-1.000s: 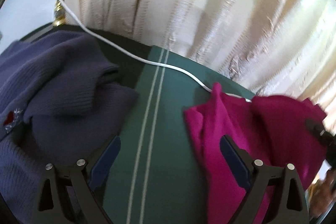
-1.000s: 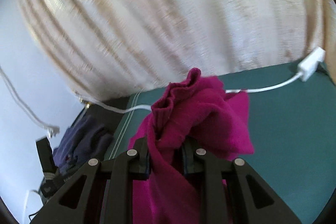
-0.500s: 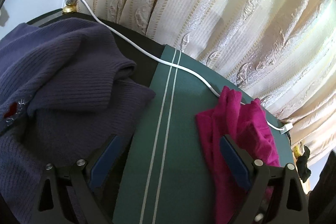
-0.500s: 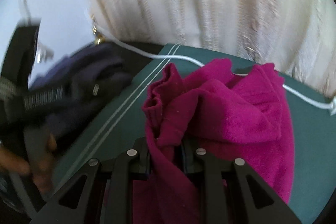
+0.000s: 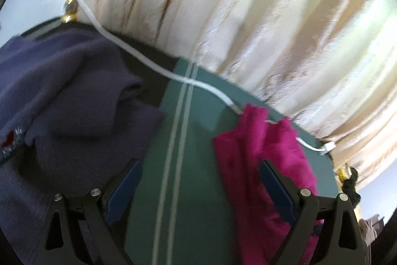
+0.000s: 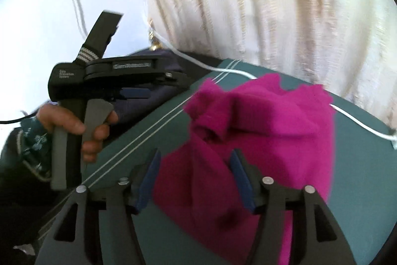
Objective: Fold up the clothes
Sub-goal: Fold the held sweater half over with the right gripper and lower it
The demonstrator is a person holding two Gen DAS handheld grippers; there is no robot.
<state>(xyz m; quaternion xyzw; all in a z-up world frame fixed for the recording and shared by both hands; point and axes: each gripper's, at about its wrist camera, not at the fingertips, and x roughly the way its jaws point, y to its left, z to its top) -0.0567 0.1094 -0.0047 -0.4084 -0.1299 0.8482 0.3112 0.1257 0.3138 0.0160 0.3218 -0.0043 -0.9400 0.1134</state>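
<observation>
A crumpled magenta garment (image 6: 268,126) lies on the green table (image 6: 153,135). It also shows in the left wrist view (image 5: 263,155) at the right. My right gripper (image 6: 194,163) is open just above the garment's near edge, no cloth between the jaws. My left gripper (image 5: 199,173) is open and empty over the green table (image 5: 196,131), with its right finger over the magenta cloth. From the right wrist view the left gripper's body (image 6: 109,76) is at the left, held by a hand. A purple knit sweater (image 5: 62,101) lies heaped at the left.
A white cable (image 5: 153,66) runs across the table's back to a plug (image 5: 327,148). Cream curtains (image 5: 248,16) hang close behind the table. Two pale stripes (image 5: 178,131) run along the green cover.
My right gripper has opened and let go of the magenta garment, which now lies on the table. The left gripper has stayed open, shifting slightly.
</observation>
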